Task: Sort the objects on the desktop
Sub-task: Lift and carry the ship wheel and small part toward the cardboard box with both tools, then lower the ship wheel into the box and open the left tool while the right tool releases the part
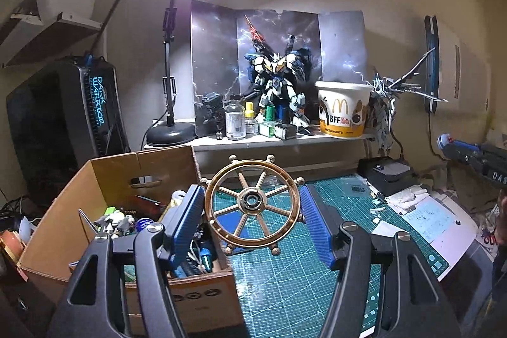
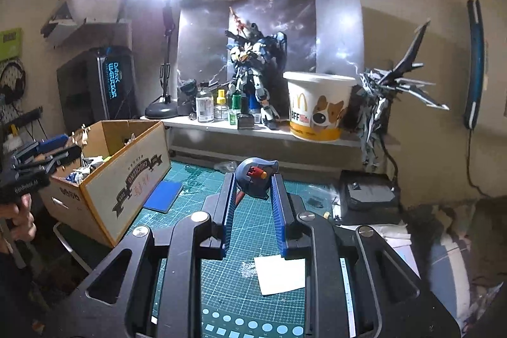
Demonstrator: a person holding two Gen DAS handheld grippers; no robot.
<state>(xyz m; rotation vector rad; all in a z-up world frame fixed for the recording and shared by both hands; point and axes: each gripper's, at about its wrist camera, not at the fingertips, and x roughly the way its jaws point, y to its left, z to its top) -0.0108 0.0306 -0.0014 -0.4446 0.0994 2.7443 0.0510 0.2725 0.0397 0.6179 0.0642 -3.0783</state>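
My left gripper (image 1: 252,195) is shut on a bronze ship's-wheel model (image 1: 252,201), held upright between its blue pads (image 1: 193,211), above the right edge of a cardboard box (image 1: 104,176). The box, seen also in the right wrist view (image 2: 126,160), holds several small parts. My right gripper (image 2: 253,179) is shut on a dark blue model part (image 2: 253,176) with red and orange bits, held above the green cutting mat (image 2: 247,243). In the left wrist view that right gripper (image 1: 475,157) shows at the far right edge, still carrying the part.
A shelf (image 1: 285,140) at the back carries bottles, a robot figure (image 1: 279,84), a McDonald's bucket (image 1: 343,110) and a lamp (image 1: 171,132). On the mat lie a blue pad (image 2: 163,192), a white card (image 2: 279,274) and papers (image 1: 424,217). A black case (image 2: 369,189) sits right.
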